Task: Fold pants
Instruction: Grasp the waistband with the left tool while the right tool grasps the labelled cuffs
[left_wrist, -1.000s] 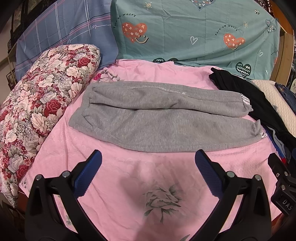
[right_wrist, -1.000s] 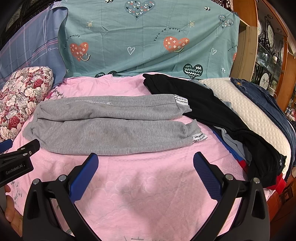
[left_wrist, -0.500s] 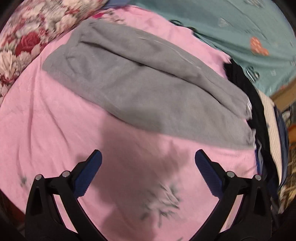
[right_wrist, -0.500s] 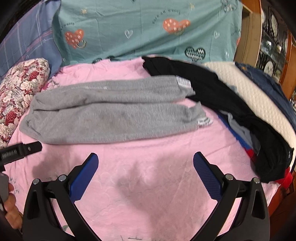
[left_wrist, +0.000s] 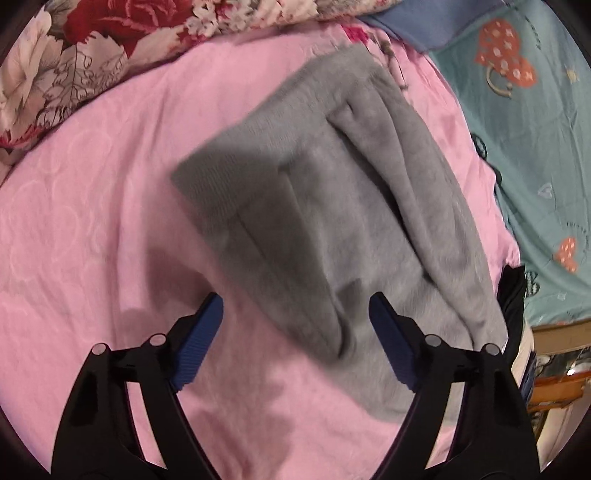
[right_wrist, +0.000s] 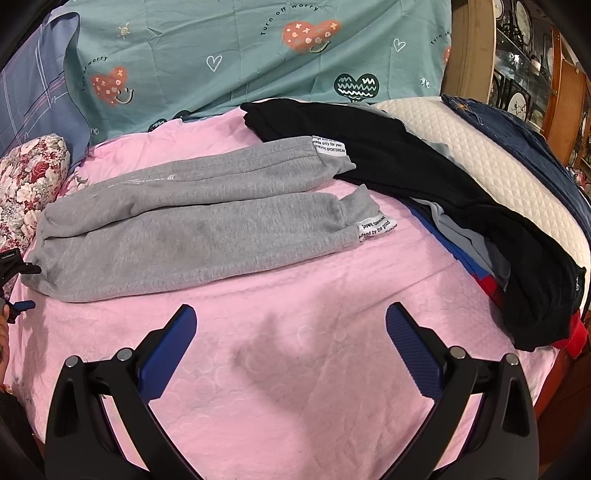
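Observation:
Grey sweatpants (right_wrist: 177, 236) lie flat on the pink bedsheet (right_wrist: 295, 369), folded lengthwise, waistband at the left, cuffs with white labels (right_wrist: 376, 229) at the right. In the left wrist view the waistband end of the pants (left_wrist: 314, 221) fills the middle. My left gripper (left_wrist: 295, 332) is open, low over the pants' near edge by the waistband, and holds nothing. It also shows in the right wrist view (right_wrist: 14, 284) at the left edge. My right gripper (right_wrist: 291, 347) is open and empty over bare sheet, in front of the pants.
A floral pillow (left_wrist: 74, 48) lies left of the pants. A black garment (right_wrist: 443, 192) lies over a pile of clothes at the right, next to a white quilted pillow (right_wrist: 498, 173) and jeans (right_wrist: 517, 129). Teal heart-print fabric (right_wrist: 258, 48) covers the back.
My left gripper has swung down and left, close over the waistband end of the pants. My right gripper has moved slightly closer to the pants. Both stay open.

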